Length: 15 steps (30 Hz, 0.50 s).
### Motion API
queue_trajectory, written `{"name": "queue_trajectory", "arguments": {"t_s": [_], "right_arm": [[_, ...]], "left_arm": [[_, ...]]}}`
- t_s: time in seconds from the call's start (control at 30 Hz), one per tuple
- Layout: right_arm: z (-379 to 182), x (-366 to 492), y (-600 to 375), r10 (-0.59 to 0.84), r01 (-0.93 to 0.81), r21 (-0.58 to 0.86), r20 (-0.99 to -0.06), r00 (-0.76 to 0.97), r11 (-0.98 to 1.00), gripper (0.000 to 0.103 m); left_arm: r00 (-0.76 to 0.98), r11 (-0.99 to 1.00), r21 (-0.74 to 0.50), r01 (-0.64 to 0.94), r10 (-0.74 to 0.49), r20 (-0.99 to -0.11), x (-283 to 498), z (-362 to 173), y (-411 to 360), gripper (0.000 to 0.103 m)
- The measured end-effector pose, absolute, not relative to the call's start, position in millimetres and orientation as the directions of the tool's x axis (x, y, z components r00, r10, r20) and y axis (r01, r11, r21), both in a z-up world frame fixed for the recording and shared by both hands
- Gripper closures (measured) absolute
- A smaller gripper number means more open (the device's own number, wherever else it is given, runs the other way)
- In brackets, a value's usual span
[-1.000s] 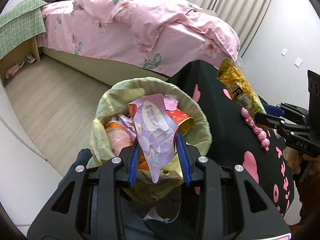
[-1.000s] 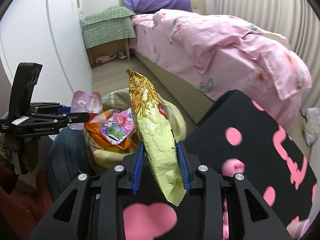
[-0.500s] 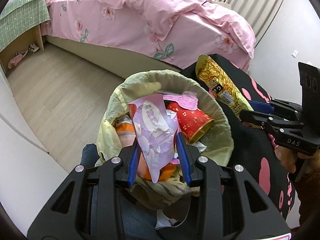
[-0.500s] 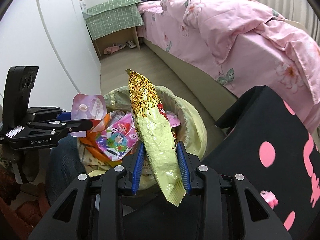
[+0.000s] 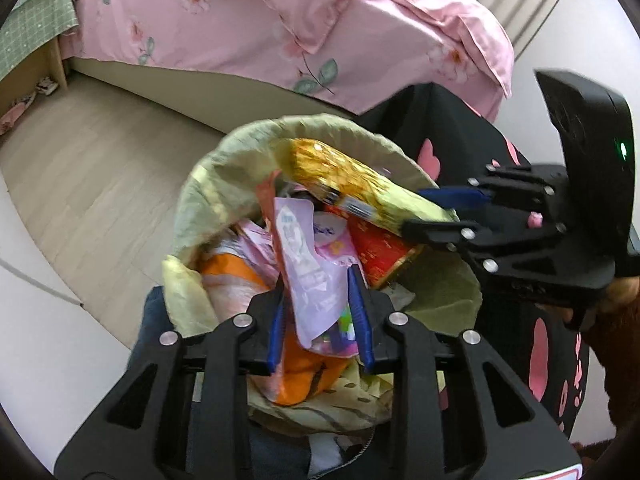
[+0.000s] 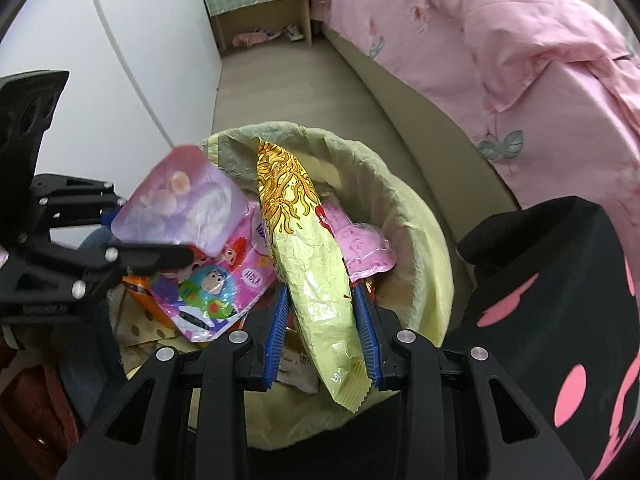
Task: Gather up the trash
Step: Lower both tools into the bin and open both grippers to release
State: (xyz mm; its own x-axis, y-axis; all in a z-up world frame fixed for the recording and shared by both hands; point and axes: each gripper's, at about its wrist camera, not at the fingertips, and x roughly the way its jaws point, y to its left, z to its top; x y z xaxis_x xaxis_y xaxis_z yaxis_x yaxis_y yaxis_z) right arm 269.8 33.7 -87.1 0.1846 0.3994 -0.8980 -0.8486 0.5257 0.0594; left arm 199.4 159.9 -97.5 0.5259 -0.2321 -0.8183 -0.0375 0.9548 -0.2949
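A trash bin with a pale yellow-green liner (image 5: 224, 168) (image 6: 404, 208) stands on the floor, full of wrappers. My left gripper (image 5: 318, 280) is shut on a purple snack pouch (image 5: 302, 264) and holds it over the bin; the pouch (image 6: 180, 204) and gripper (image 6: 148, 236) also show in the right wrist view. My right gripper (image 6: 322, 292) is shut on a long yellow noodle packet (image 6: 308, 240), its top over the bin's mouth; in the left wrist view the packet (image 5: 352, 184) sticks out of the right gripper (image 5: 440, 212) above the trash.
A bed with a pink floral duvet (image 5: 280, 24) (image 6: 520, 40) runs behind the bin. A black cloth with pink shapes (image 5: 556, 344) (image 6: 560, 300) lies right of the bin. A white wall (image 6: 120, 40) is on the left. A cartoon wrapper (image 6: 208, 284) and red cup (image 5: 380, 248) lie in the bin.
Both grippers have moved in over the bin. The yellow packet now hangs above the trash, and the purple pouch sits lower over the bin's near side. Both stay gripped.
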Motion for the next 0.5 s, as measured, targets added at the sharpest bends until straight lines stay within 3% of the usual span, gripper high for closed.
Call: {"name": "queue_trajectory", "arguments": {"t_s": [0.5], "right_arm": [[-103.5,280.5,27.2,0.427,-0.827,0.136,-0.894,0.134,0.545,0.071]], "left_arm": [[0.512,0.961,-0.274,-0.039,-0.216,-0.831,193.5,-109.2,153.4,0.076]]}}
